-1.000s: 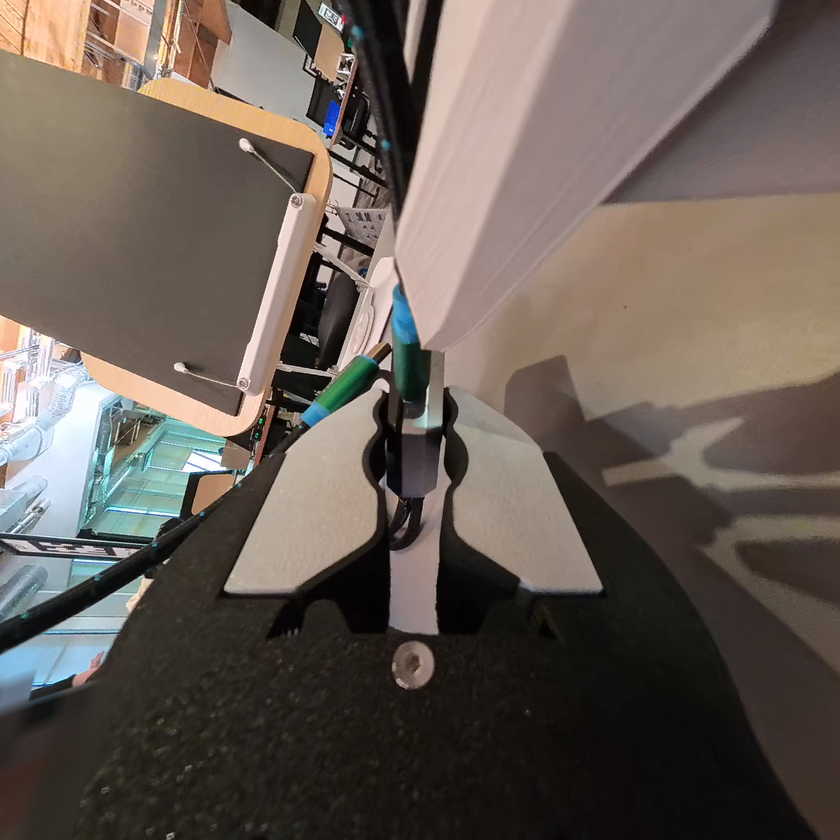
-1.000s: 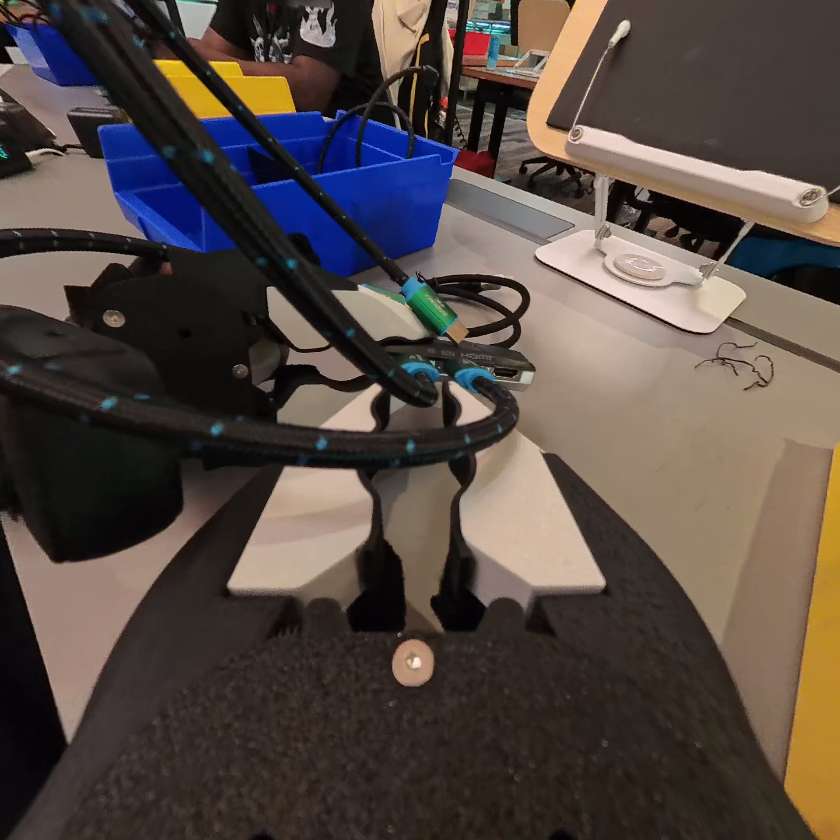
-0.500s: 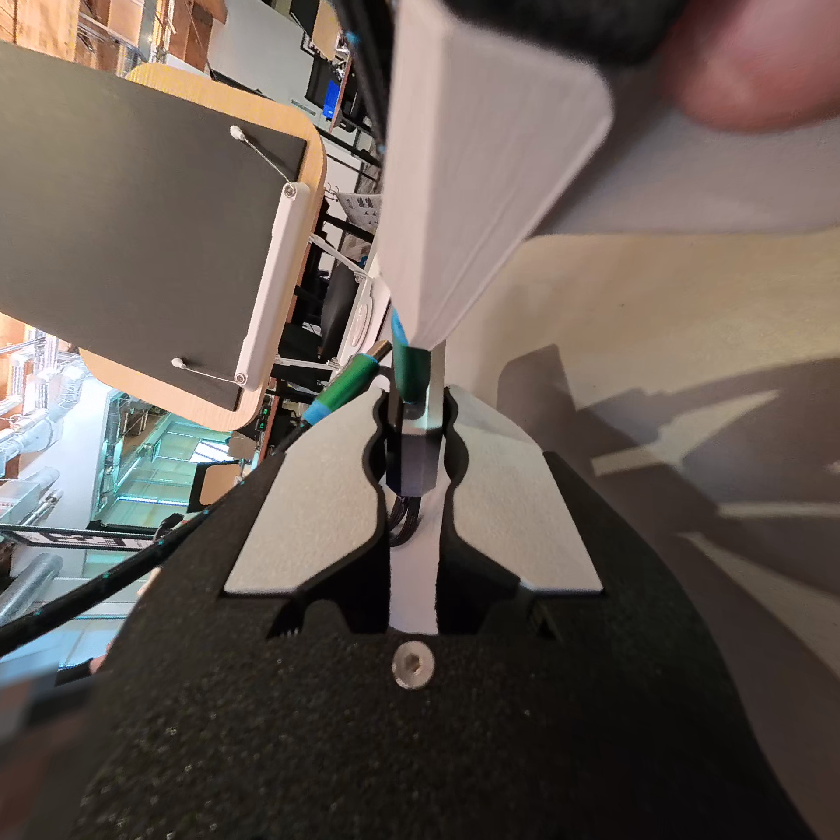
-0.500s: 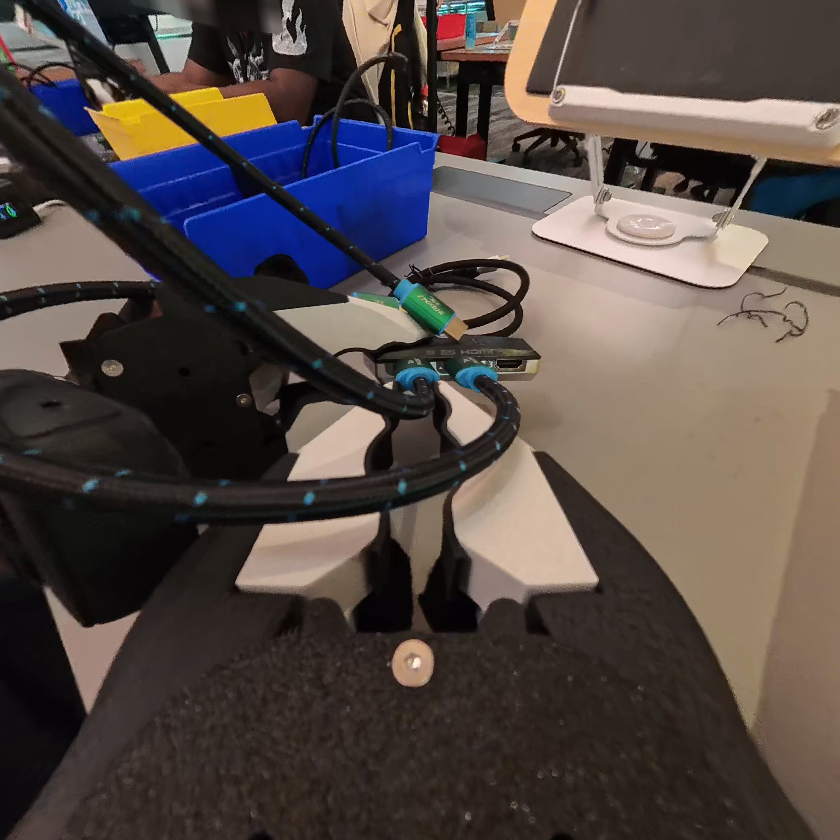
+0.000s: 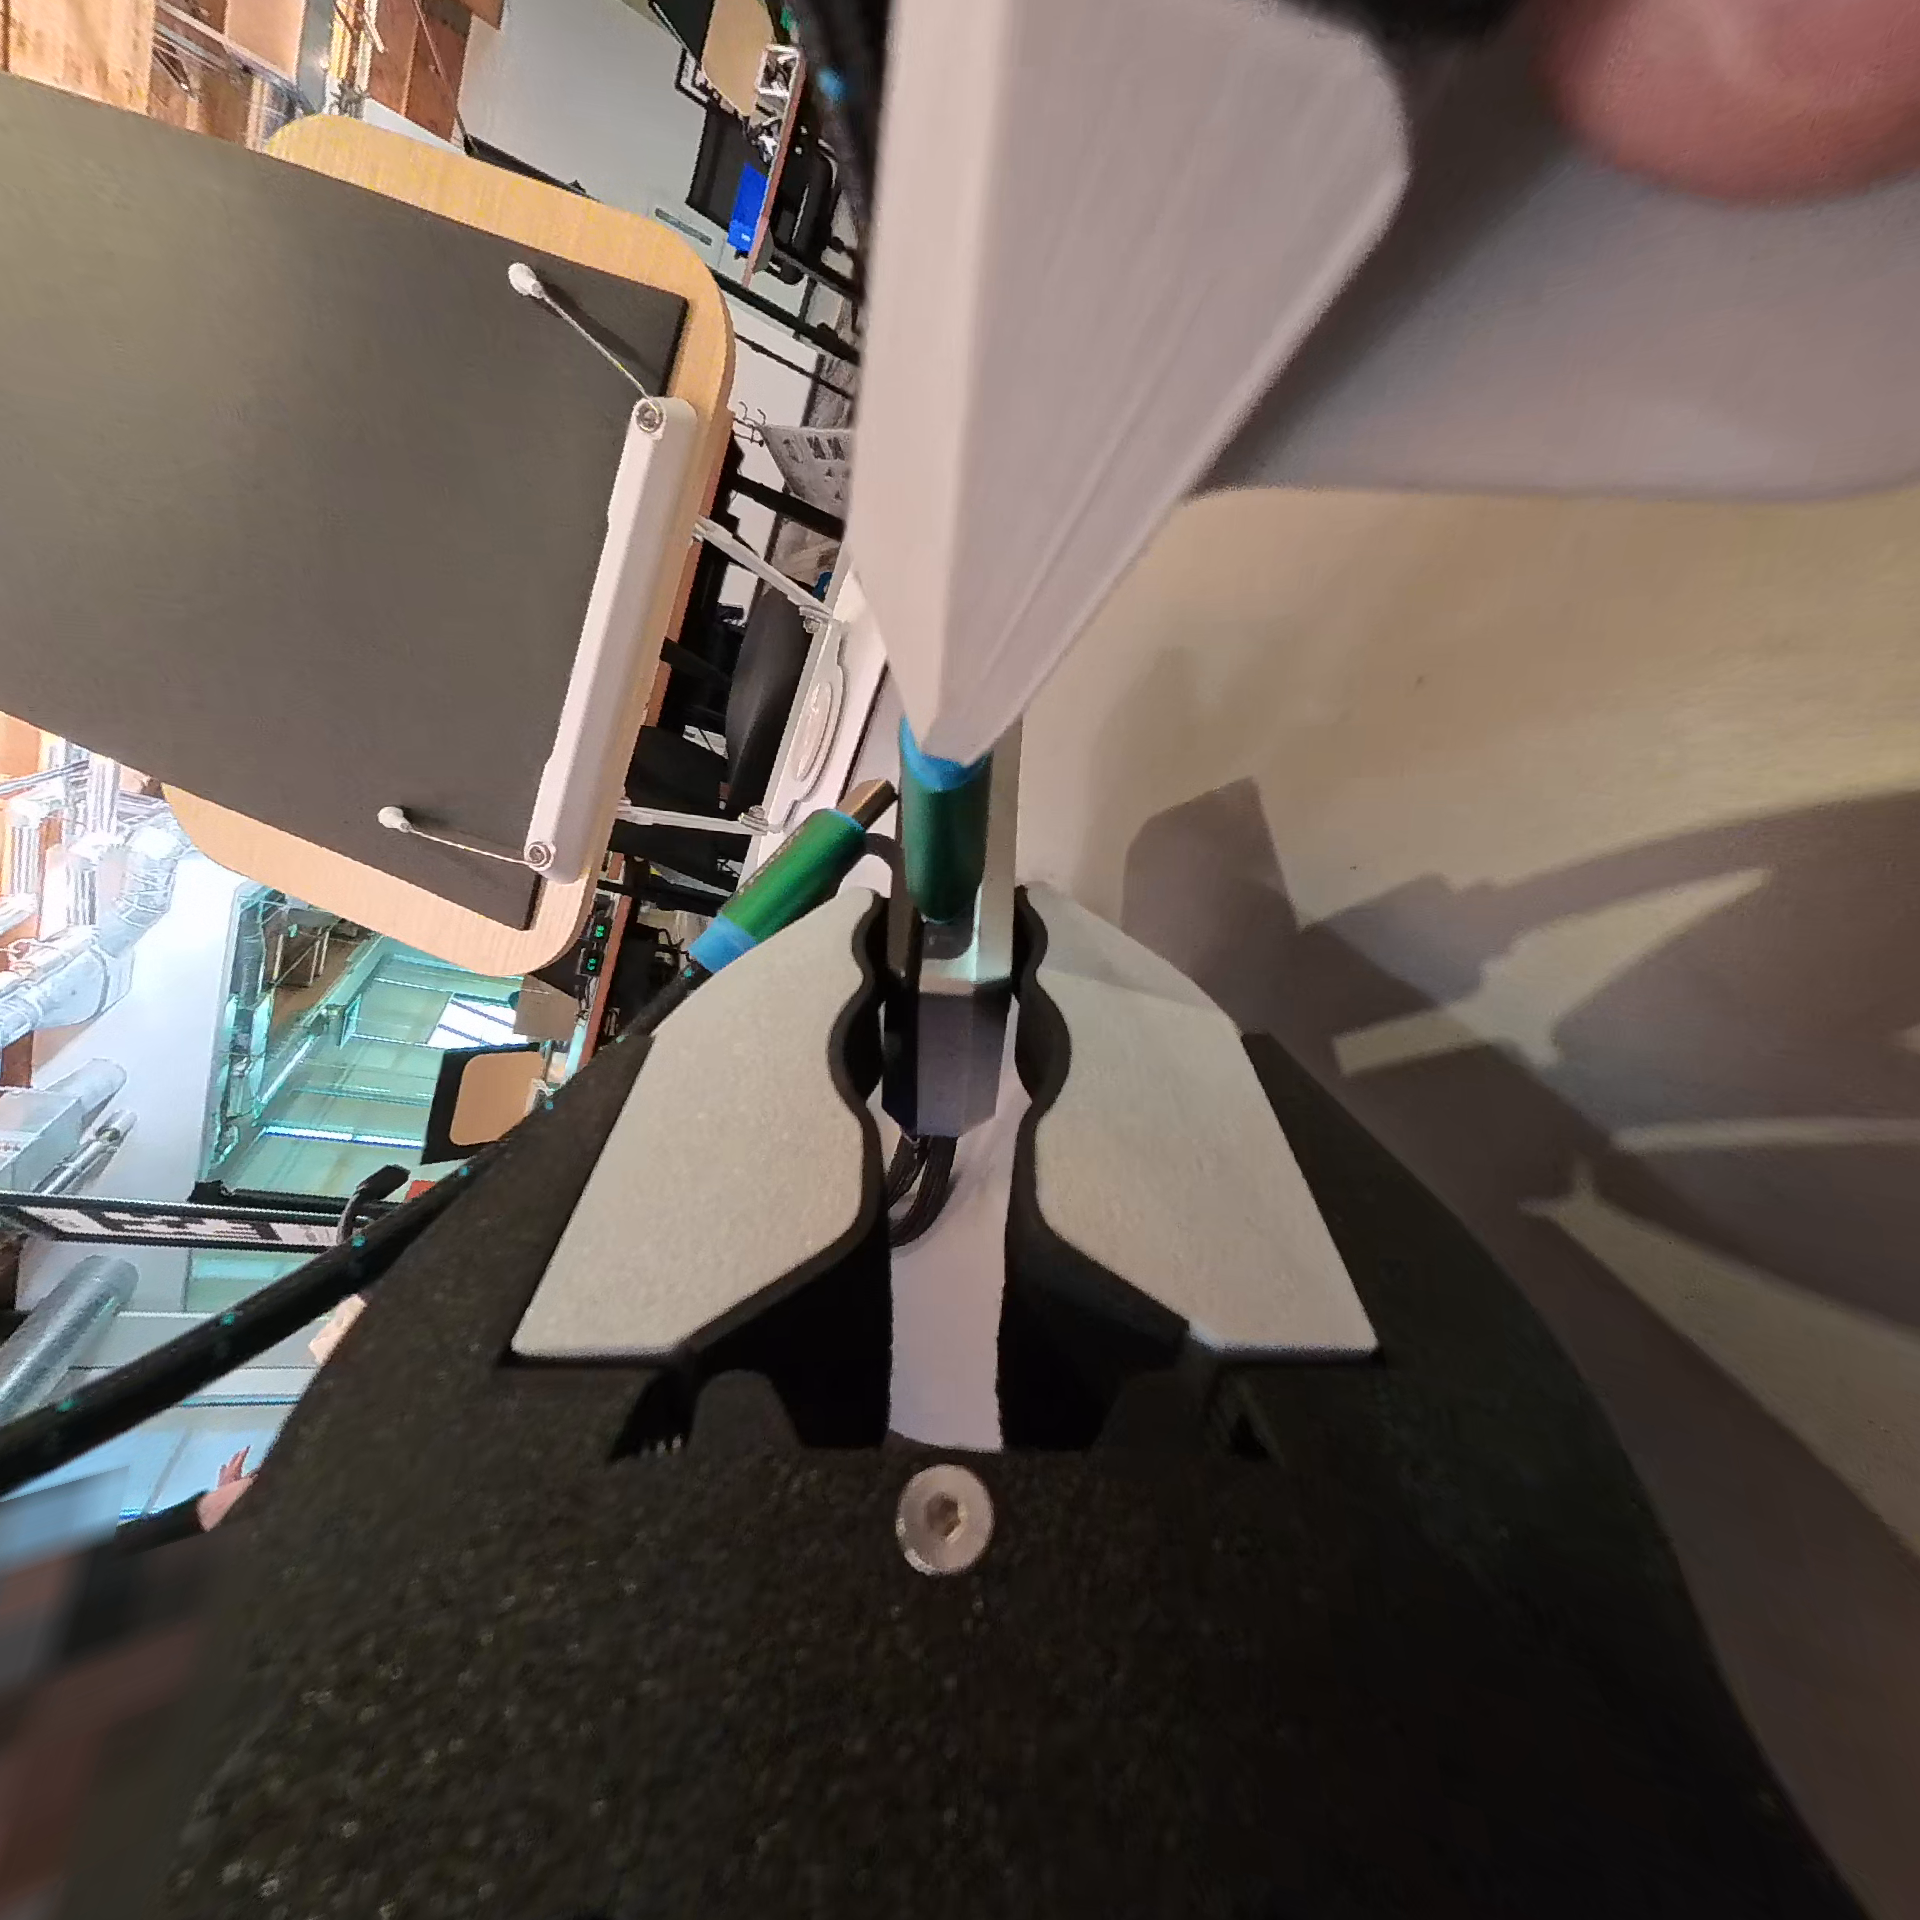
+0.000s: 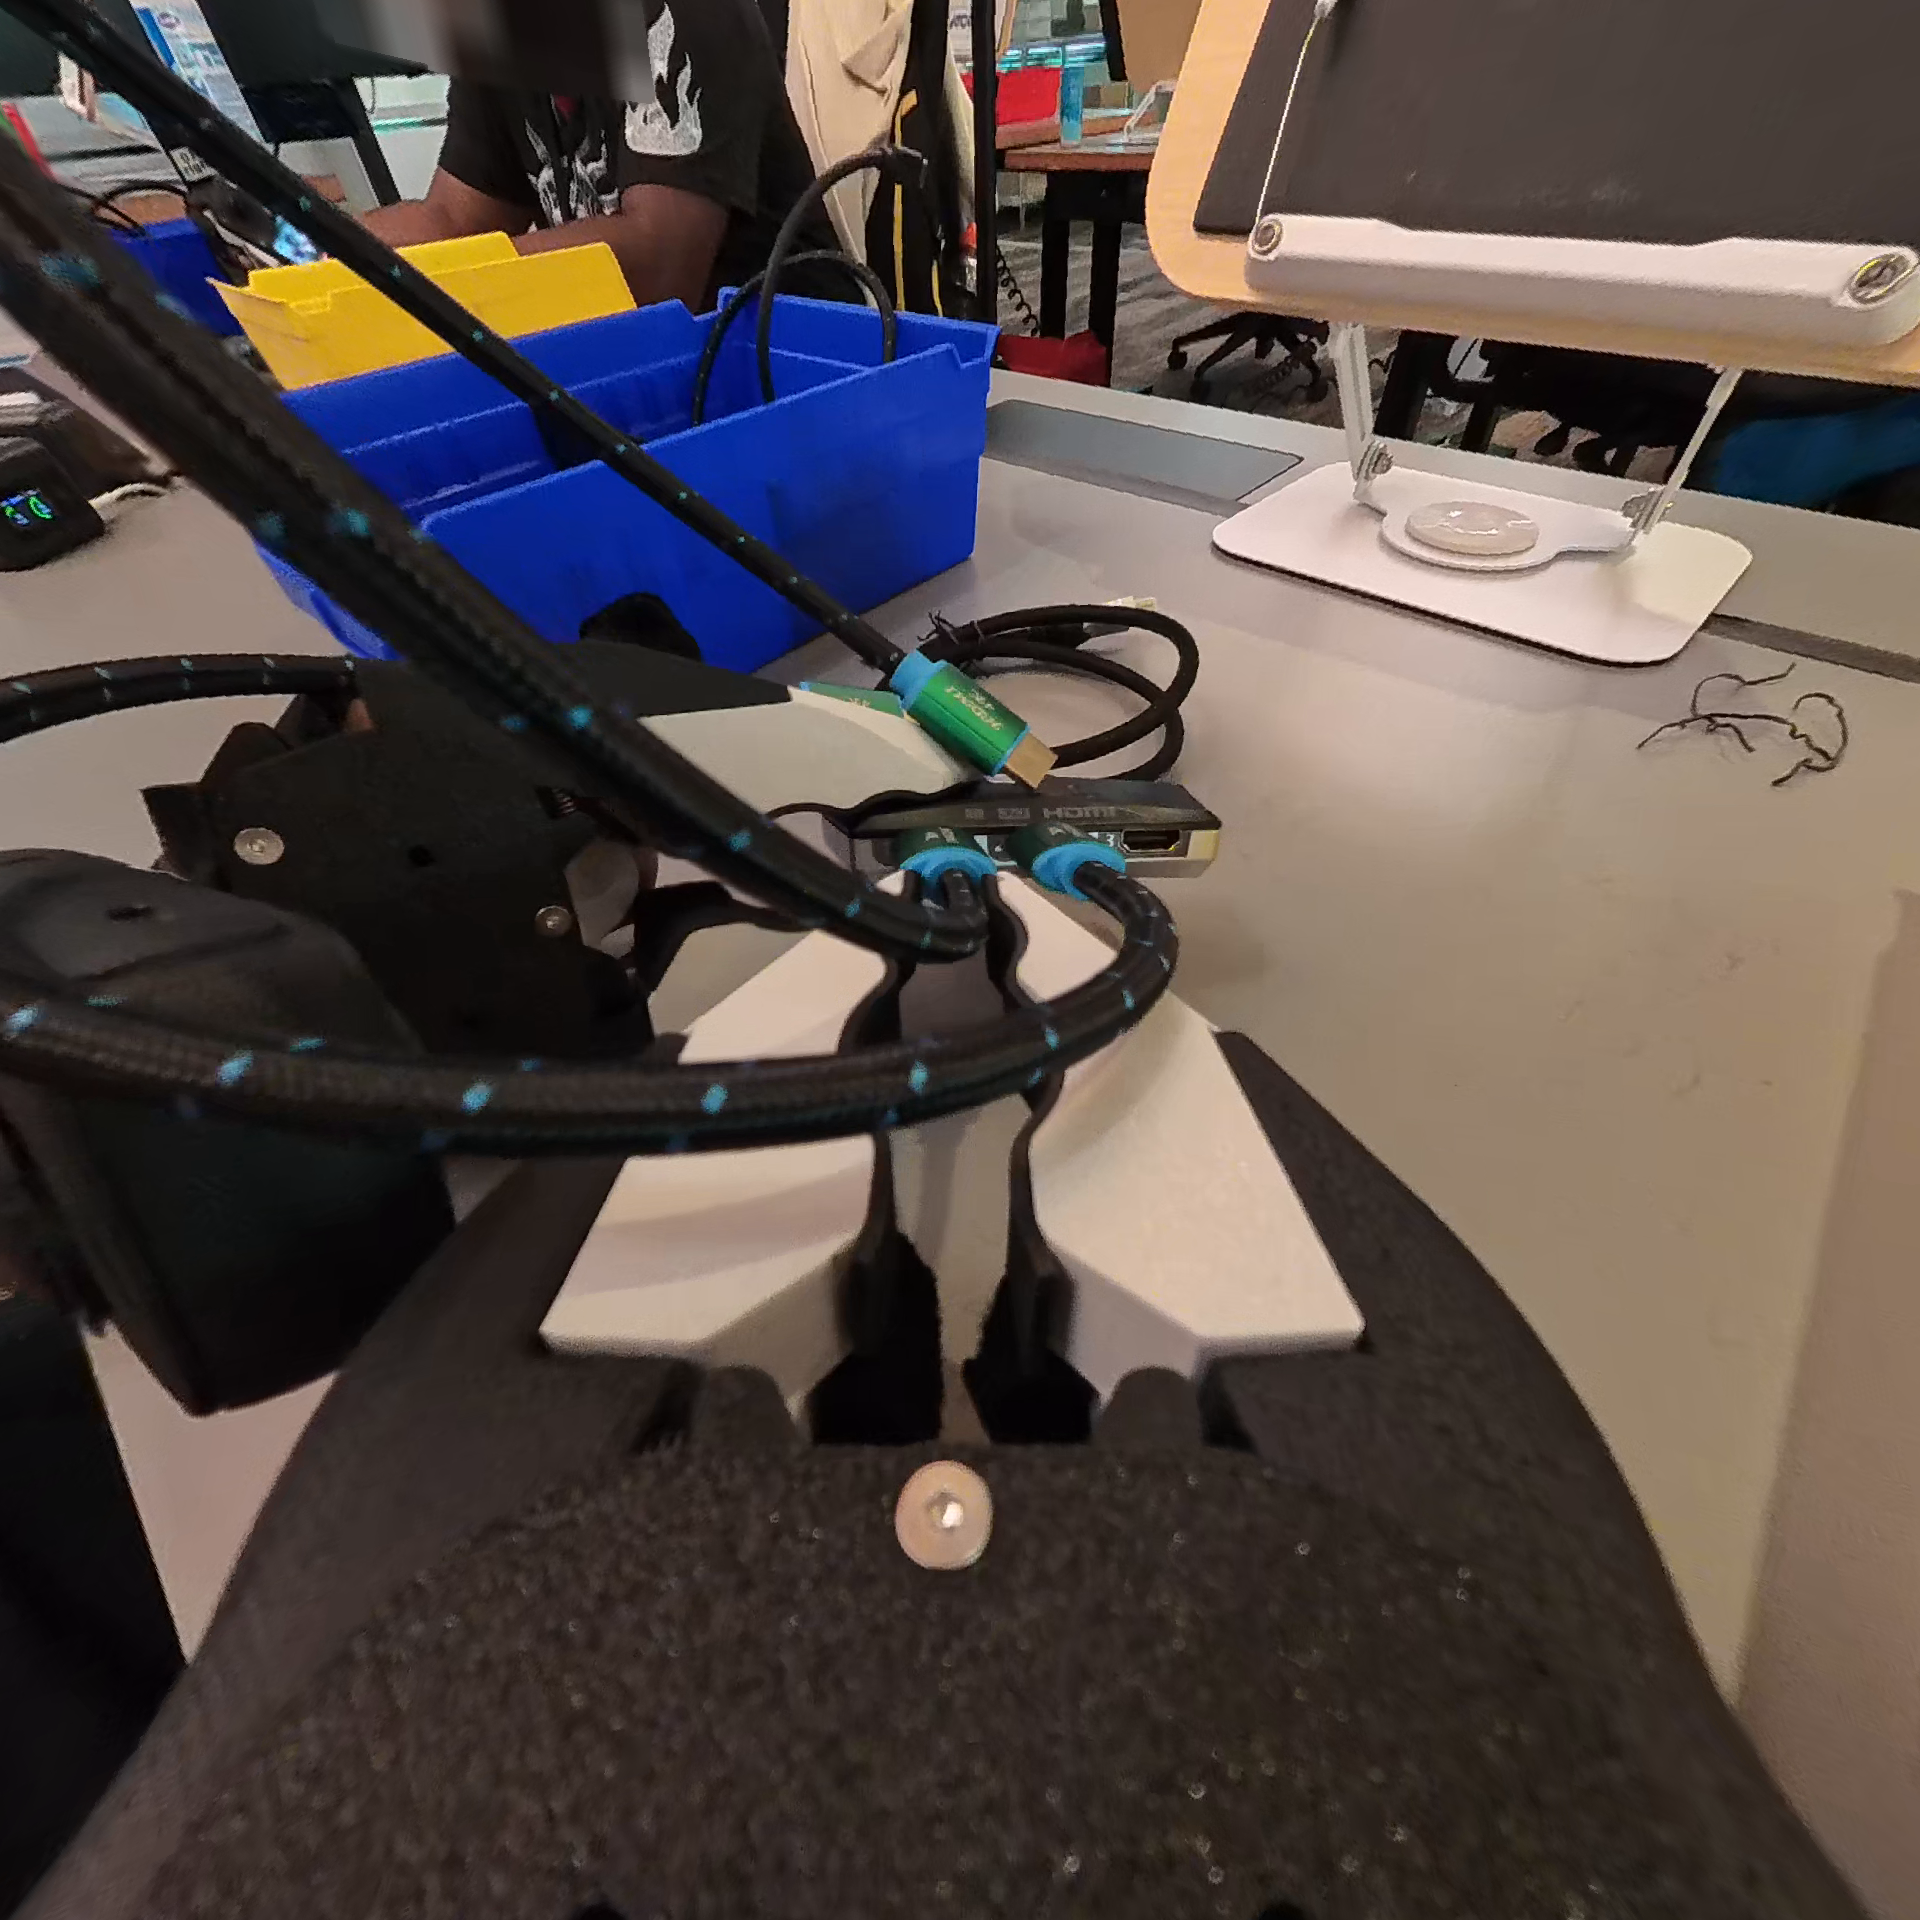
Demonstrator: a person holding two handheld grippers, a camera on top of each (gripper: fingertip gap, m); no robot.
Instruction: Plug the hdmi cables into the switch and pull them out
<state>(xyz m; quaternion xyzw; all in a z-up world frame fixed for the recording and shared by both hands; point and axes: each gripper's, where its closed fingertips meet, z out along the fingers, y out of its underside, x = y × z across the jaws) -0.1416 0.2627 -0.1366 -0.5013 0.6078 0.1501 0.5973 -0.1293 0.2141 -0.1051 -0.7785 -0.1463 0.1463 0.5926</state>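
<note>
Green-shelled plugs with blue collars sit in two ports of the switch (image 6: 1039,826), which lies on the grey bench (image 6: 1455,935) just ahead of the right tongs (image 6: 951,935). A third plug (image 6: 966,717) hangs loose above it, beside the empty port. The left tongs (image 5: 951,997) are clamped on the switch's end, steadying it. The right tongs stand slightly apart, holding nothing. Probably a pull-out comes next: they should close squarely on one plug shell (image 6: 1060,847), not the braided cable (image 6: 623,1091), and draw straight back.
</note>
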